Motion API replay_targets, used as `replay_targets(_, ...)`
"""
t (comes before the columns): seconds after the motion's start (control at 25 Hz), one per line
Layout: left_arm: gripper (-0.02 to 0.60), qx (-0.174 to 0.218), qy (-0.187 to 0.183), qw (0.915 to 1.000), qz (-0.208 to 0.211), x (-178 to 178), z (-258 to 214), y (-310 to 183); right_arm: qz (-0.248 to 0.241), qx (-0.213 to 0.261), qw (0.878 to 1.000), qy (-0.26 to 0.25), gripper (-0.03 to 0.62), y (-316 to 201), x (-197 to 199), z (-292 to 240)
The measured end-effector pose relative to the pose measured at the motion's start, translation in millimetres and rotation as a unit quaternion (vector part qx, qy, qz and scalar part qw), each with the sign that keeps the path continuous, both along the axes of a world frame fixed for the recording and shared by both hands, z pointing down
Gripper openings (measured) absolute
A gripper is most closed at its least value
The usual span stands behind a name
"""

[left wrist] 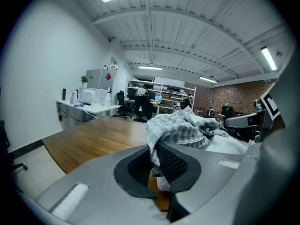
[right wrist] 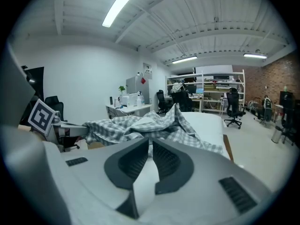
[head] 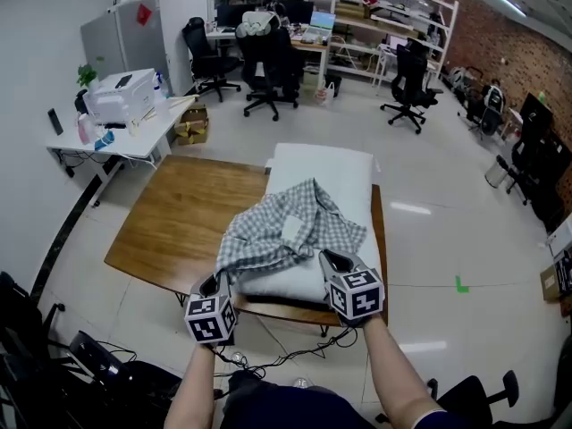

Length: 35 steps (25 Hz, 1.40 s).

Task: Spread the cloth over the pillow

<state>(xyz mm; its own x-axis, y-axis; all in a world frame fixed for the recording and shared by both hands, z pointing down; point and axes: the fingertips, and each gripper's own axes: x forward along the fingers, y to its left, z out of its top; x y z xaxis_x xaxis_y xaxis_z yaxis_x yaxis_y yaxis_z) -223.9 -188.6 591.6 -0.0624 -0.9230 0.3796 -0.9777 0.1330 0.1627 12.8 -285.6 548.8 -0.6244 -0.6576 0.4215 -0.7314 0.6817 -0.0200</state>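
Observation:
A grey-and-white checked cloth lies crumpled on the near half of a long white pillow, which rests along the right side of a wooden table. My left gripper is at the cloth's near left corner. In the left gripper view, that gripper is shut on a fold of the cloth. My right gripper sits at the cloth's near right edge. Its jaws stand a narrow slit apart, with the cloth just beyond their tips and the pillow behind.
The table's left half is bare wood. A white desk with a printer stands far left, with office chairs and shelving behind. Cables trail on the floor below the table's near edge. More chairs stand at the right.

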Motion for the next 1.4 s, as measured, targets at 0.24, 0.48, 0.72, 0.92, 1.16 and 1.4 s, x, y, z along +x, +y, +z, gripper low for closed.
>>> replay_targets(0.24,0.018,-0.003,-0.007,0.9999,-0.014,-18,-1,-1,-0.025,-0.014,0.999,0.018,0.187,-20,-22,16)
replay_targets(0.48,0.018,-0.008,-0.01,0.9998,-0.016,-28,3,-1,-0.082,-0.034,0.996,-0.006,0.187,-7,-61,10)
replay_targets(0.72,0.018,-0.01,-0.012,0.9998,-0.014,-30,2,-3,-0.131,-0.039,0.991,0.014,0.187,13,-92,19)
replay_targets(0.92,0.018,-0.012,-0.012,0.9998,-0.01,-32,3,-1,-0.147,-0.028,0.988,0.025,0.187,20,-106,21)
replay_targets(1.16,0.018,-0.015,-0.015,0.9997,-0.007,-34,1,-2,-0.187,-0.011,0.981,0.042,0.22,39,-128,16)
replay_targets(1.4,0.018,-0.011,-0.019,0.9998,0.001,-33,-2,-3,-0.147,0.03,0.984,0.093,0.057,25,-128,18)
